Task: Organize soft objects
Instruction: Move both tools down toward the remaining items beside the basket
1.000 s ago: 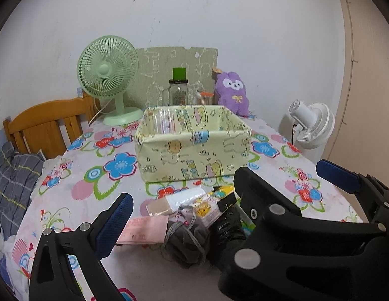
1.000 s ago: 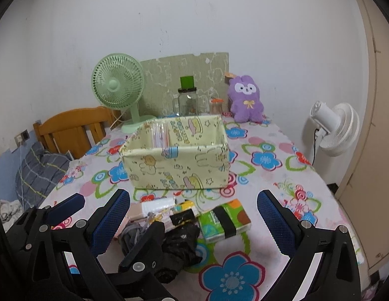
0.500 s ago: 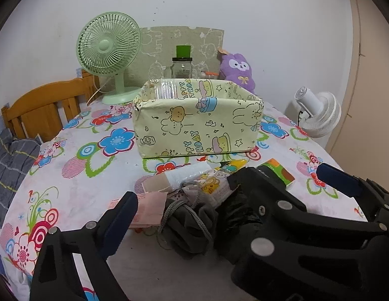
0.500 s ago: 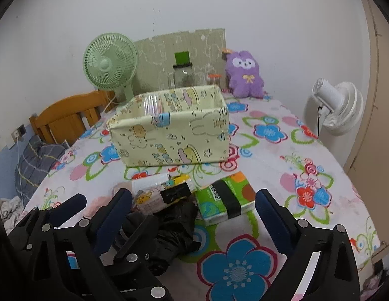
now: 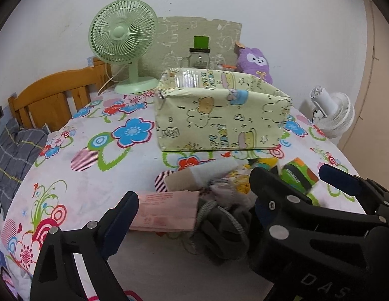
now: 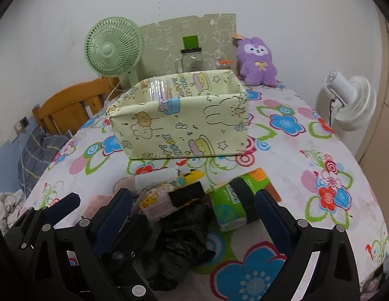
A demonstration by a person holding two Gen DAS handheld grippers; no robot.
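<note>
A pale yellow cartoon-print fabric box (image 5: 219,118) (image 6: 181,125) stands mid-table. In front of it lies a pile: a pink tissue pack (image 5: 164,210), a grey drawstring pouch (image 5: 219,228), a white-and-tan roll (image 5: 202,173), a yellow cartoon packet (image 6: 156,200), a black bag (image 6: 179,245) and a green tissue pack (image 6: 234,200). My left gripper (image 5: 189,215) is open, its fingers either side of the pink pack and grey pouch. My right gripper (image 6: 194,213) is open over the black bag and cartoon packet, and shows in the left wrist view (image 5: 294,188).
A green desk fan (image 5: 124,42), a glass jar with a green lid (image 5: 199,55) and a purple plush (image 6: 257,60) stand at the back. A white fan (image 6: 349,100) is off the right edge. A wooden headboard (image 5: 51,95) is at the left. The floral cloth (image 6: 319,163) covers the table.
Both grippers have dropped lower and closer to the pile in front of the box. Both have stayed open. The objects have not moved.
</note>
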